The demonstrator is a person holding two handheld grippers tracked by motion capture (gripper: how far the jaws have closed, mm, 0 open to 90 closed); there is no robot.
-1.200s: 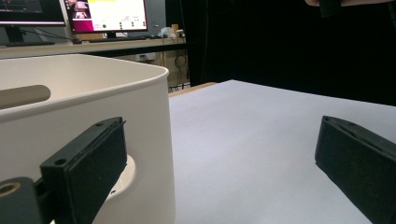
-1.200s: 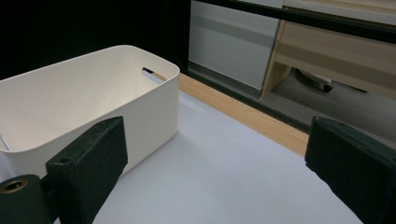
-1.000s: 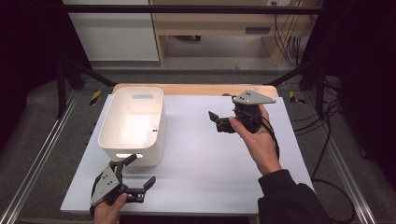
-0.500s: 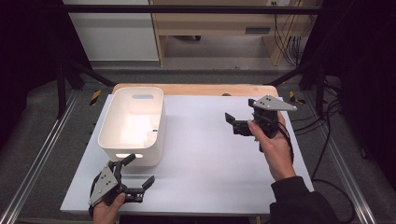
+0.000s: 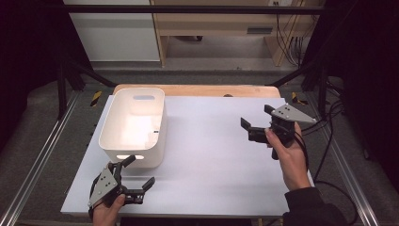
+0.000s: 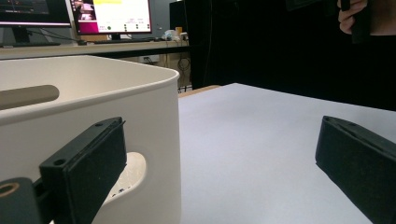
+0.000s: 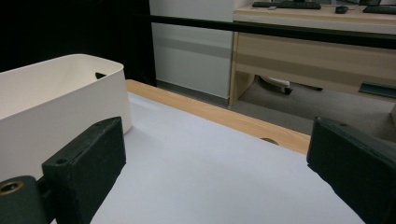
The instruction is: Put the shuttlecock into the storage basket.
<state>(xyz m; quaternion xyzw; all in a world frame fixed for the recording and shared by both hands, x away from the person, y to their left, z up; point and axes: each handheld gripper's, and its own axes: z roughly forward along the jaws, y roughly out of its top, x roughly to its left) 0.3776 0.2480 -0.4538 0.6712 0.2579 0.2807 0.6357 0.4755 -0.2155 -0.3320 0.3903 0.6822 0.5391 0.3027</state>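
Left gripper point(image 5: 139, 170) sits low at the table's point(image 5: 216, 179) near-left corner, jaws spread wide and empty, one jaw right up against the near wall of the white plastic bin point(image 5: 134, 126), by its handle slot. The bin stands upright and empty along the table's left edge, toward the far side. Over by the right edge, the right gripper point(image 5: 256, 122) hangs above the white tabletop, jaws parted, holding nothing, well apart from the bin.

Bin point(image 5: 133, 126) left of centre on bench point(image 5: 211, 174); left tongs point(image 5: 139, 173) lower left before it, right tongs point(image 5: 256, 117) right.
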